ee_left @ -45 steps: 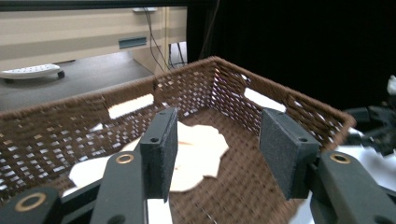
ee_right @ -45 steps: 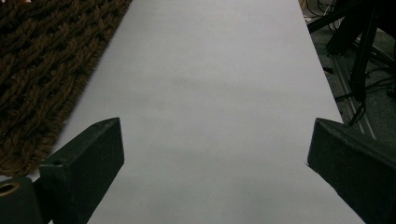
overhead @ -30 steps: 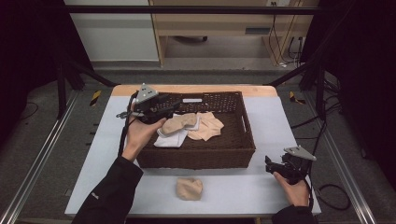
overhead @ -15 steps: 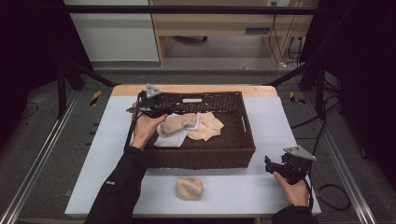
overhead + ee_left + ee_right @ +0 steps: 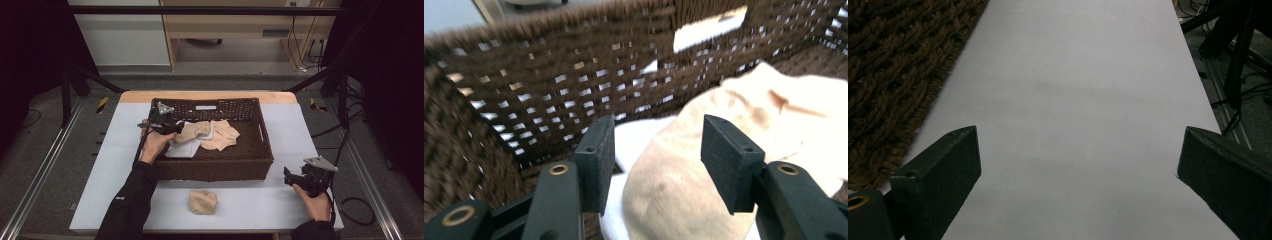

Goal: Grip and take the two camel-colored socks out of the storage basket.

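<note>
A brown wicker basket (image 5: 215, 167) stands mid-table and holds a white cloth (image 5: 182, 149), a flat beige cloth (image 5: 222, 136) and a rolled beige cloth (image 5: 192, 131). My left gripper (image 5: 175, 129) is inside the basket's left end. It is open, with its jaws standing on either side of the rolled beige cloth (image 5: 674, 195) and not closed on it. The white cloth (image 5: 636, 140) lies under that roll, with the basket wall (image 5: 549, 85) just behind. My right gripper (image 5: 290, 177) rests open over bare table (image 5: 1073, 100), right of the basket (image 5: 893, 75).
Another folded beige cloth (image 5: 203, 202) lies on the white table (image 5: 110, 165) in front of the basket. A white label (image 5: 206, 107) hangs on the basket's far wall. Metal rails, cables and dark frame legs surround the table.
My left gripper has come back from the basket's far-left corner and dropped inside, up to the rolled beige cloth. The right gripper has stayed where it was.
</note>
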Available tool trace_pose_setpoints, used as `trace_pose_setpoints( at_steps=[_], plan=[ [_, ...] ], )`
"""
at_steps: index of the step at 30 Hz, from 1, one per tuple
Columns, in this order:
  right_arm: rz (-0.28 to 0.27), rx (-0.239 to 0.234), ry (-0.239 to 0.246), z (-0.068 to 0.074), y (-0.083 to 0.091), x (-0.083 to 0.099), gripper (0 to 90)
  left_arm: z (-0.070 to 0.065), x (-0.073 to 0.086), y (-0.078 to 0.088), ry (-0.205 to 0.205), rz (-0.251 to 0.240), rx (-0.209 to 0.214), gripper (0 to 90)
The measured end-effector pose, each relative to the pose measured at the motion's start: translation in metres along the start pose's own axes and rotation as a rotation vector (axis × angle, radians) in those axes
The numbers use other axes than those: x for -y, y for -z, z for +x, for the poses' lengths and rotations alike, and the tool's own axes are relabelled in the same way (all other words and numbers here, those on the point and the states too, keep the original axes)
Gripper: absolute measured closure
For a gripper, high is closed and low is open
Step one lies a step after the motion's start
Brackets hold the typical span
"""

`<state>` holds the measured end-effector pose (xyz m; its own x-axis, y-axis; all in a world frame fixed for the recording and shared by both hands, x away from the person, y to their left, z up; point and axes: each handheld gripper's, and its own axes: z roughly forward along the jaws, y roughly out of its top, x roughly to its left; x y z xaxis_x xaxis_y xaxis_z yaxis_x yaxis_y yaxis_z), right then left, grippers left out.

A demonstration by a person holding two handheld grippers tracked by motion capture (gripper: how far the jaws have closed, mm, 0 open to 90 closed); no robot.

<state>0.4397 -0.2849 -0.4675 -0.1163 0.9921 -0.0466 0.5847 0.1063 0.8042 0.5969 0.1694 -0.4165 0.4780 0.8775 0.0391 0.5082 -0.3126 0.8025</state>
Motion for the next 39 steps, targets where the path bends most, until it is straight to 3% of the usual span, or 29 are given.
trace_pose_setpoints(
  at_steps=[20,25,30,34,39],
  plan=[
    [0.009,0.003,0.009,0.001,-0.001,0.000,4.3,-0.008,0.011,-0.014,-0.057,0.148,0.043,33.5],
    [0.009,0.002,0.010,0.001,-0.001,0.000,4.4,-0.010,0.012,-0.015,-0.059,0.182,0.073,48.2],
    [0.011,0.002,0.011,0.001,-0.001,0.001,4.4,-0.011,0.011,-0.012,-0.046,0.220,0.070,70.8],
    [0.010,0.003,0.010,0.001,0.000,0.001,4.4,-0.010,0.010,-0.010,-0.031,0.232,0.080,79.1],
    [0.009,0.004,0.006,0.001,0.000,0.001,4.4,-0.011,0.006,-0.002,-0.029,0.180,0.082,84.8]
  ],
)
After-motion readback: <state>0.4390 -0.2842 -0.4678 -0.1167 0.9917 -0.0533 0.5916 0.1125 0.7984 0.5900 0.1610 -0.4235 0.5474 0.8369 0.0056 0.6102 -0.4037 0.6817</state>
